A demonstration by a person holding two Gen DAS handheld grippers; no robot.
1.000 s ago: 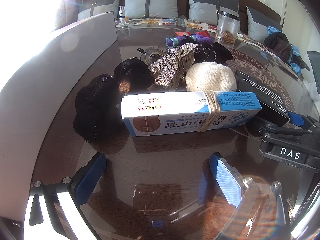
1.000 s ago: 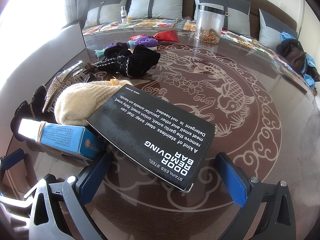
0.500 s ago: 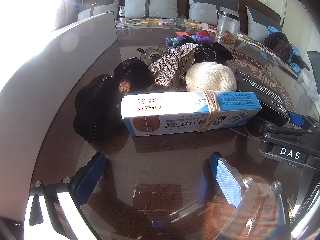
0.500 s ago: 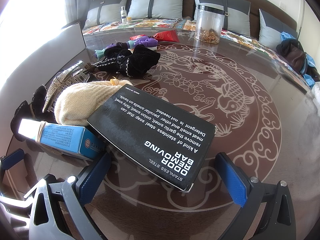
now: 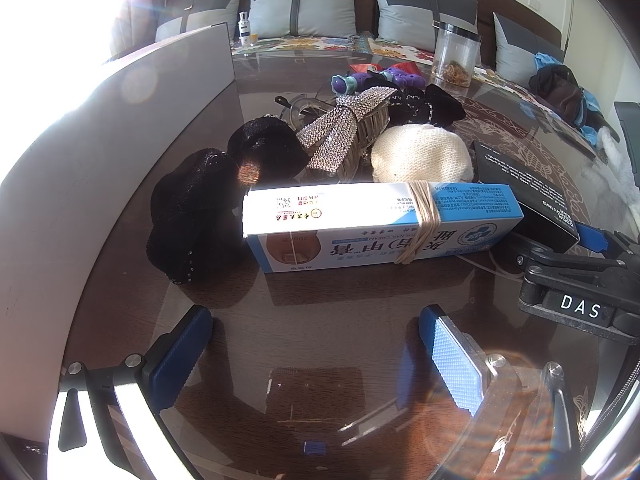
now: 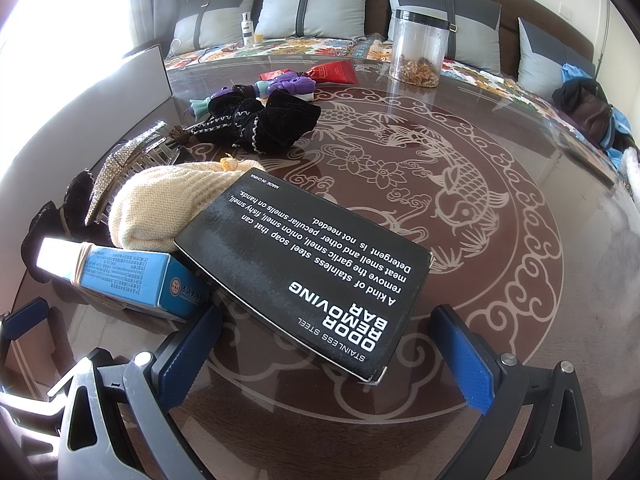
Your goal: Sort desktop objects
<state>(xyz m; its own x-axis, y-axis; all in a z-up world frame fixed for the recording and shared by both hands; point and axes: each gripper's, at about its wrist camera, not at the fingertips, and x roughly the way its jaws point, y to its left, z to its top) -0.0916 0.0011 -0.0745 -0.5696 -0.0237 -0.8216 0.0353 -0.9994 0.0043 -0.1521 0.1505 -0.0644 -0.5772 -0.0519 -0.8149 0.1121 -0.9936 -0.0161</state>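
Note:
A blue and white cream box (image 5: 376, 224) bound with a rubber band lies across the glass table, just beyond my open left gripper (image 5: 316, 344). A black "odor removing bar" box (image 6: 308, 268) leans on that cream box (image 6: 132, 276) and on a cream knit pouch (image 6: 168, 208); its near corner reaches between the fingers of my open right gripper (image 6: 332, 344). Behind sit black velvet scrunchies (image 5: 200, 208), a rhinestone bow clip (image 5: 340, 132), another black scrunchie (image 6: 264, 120) and purple hair clips (image 6: 288, 84). Neither gripper holds anything.
A grey panel (image 5: 100, 152) stands along the left of the round table (image 6: 500, 280). A clear jar (image 6: 416, 48) and a red packet (image 6: 332, 72) stand at the far side. Cushions line the sofa behind. My right gripper's body (image 5: 580, 280) shows at the left wrist view's right edge.

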